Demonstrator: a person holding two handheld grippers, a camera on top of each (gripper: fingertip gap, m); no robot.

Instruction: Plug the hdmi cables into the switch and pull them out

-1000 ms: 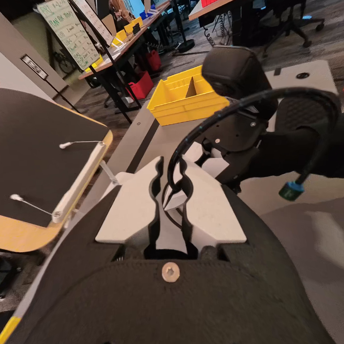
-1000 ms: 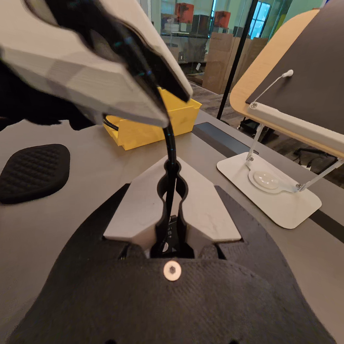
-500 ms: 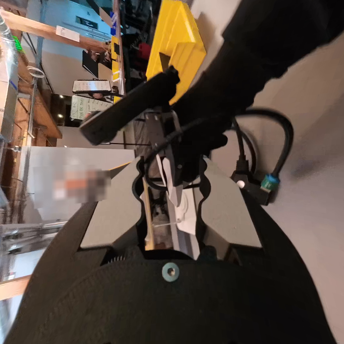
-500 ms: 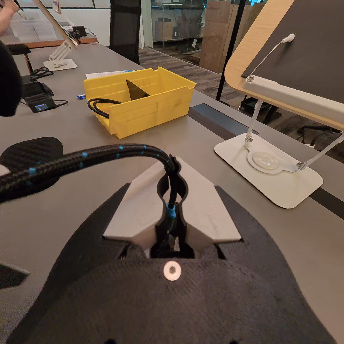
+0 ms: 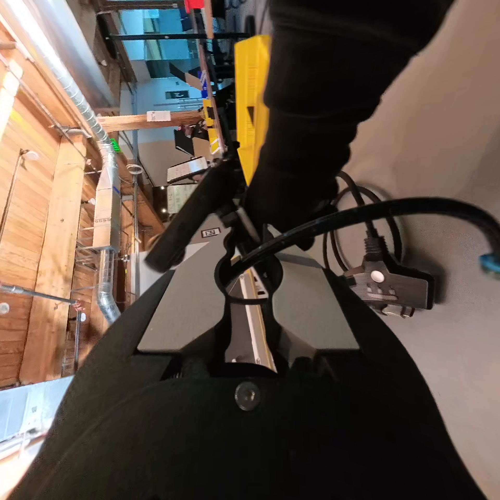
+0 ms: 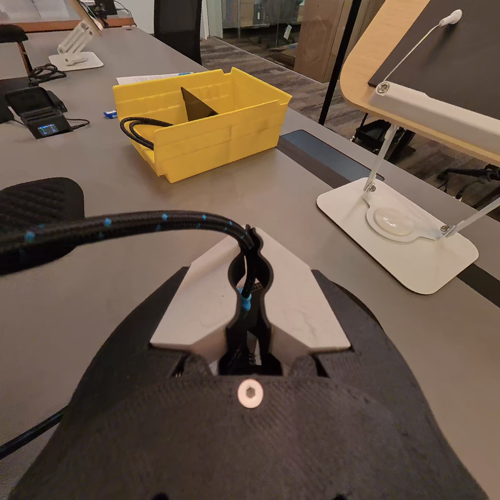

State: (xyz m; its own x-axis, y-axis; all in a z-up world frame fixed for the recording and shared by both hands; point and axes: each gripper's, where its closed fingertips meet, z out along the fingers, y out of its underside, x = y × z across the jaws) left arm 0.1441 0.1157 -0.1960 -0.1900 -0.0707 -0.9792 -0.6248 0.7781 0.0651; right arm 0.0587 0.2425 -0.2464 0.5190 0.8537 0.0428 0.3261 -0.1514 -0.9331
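My right gripper (image 6: pixel 250 232) is shut on the blue-collared plug (image 6: pixel 244 300) of a black braided hdmi cable (image 6: pixel 135 224), which arches out of the jaws to the left. My left gripper (image 5: pixel 247 243) is rolled on its side with its jaws a little apart. The same cable (image 5: pixel 351 213) runs loosely through their round notch and ends in a blue plug (image 5: pixel 489 267) at the right edge. The black switch (image 5: pixel 387 286) with a white button lies on the table right of the left fingers, with another black cable (image 5: pixel 372 240) plugged into it.
A yellow bin (image 6: pixel 216 140) holding a coiled black cable (image 6: pixel 138 130) stands at the back of the grey table. A white stand base (image 6: pixel 400 243) is at the right, a black mesh pad (image 6: pixel 40 205) at the left. A person's black sleeve (image 5: pixel 311 108) crosses the left wrist view. One gripper's finger ends stand about 15 centimeters off the other's. It is some 11 centimeters from my right tips to the black switch (image 5: pixel 387 286).
The left gripper rolled onto its side and loosened its jaws around the cable. It left the right wrist view. The cable slid through the right jaws, which now hold its blue-collared plug.
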